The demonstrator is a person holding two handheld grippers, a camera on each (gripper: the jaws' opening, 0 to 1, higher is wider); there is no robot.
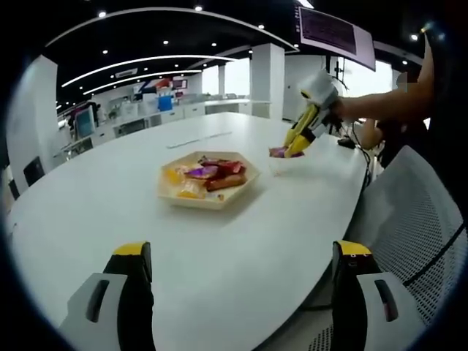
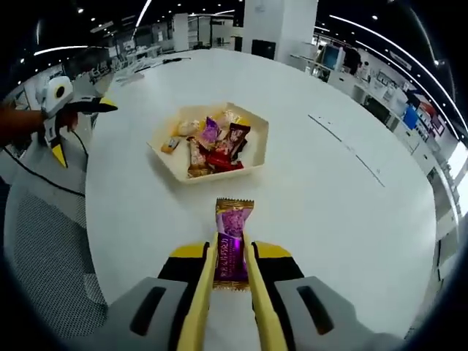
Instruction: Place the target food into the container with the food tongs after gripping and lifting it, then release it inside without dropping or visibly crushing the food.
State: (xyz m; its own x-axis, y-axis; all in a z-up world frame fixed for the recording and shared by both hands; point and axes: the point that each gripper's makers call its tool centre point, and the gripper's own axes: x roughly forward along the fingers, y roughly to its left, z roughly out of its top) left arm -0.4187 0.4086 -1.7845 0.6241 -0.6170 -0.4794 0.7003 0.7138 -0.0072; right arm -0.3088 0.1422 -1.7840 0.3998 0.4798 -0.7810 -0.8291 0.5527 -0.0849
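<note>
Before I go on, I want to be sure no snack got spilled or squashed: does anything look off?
Nothing stands out. The right tool is shut on a purple snack packet, which looks uncrushed. The other wrapped snacks lie inside the hexagonal tray, none spilled on the white table.

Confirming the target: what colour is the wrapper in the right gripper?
Purple wrapper with gold ends, clearest in the right gripper view.

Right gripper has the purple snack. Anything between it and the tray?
Nothing visible. The right gripper is shut on the purple snack, and bare white table lies between it and the hexagonal tray.
</note>
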